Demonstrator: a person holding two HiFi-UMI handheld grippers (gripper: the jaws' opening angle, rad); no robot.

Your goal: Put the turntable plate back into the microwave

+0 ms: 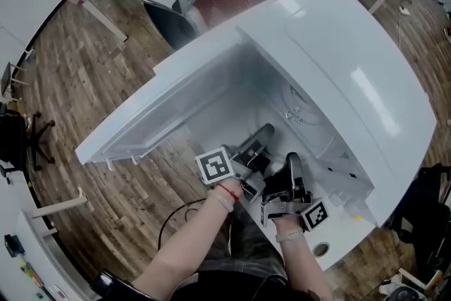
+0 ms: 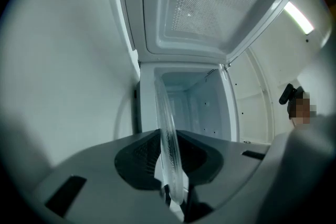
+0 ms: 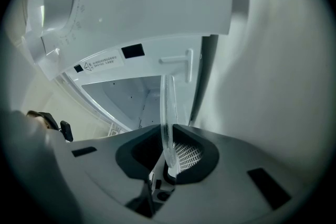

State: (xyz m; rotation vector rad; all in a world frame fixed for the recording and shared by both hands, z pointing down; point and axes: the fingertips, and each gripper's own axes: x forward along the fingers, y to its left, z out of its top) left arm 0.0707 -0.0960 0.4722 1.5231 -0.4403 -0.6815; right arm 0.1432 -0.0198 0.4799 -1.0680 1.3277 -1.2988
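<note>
Clamping plate (image 2: pixel 168 134) edgewise: left tool (image 1: pixel 262 134), right tool (image 1: pixel 292 163)

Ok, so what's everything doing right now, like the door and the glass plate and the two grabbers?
microwave door: open, swung wide.
turntable plate: held by its rim in both grippers at the microwave's opening, not laid down yet.
left gripper: shut on the turntable plate.
right gripper: shut on the turntable plate.
</note>
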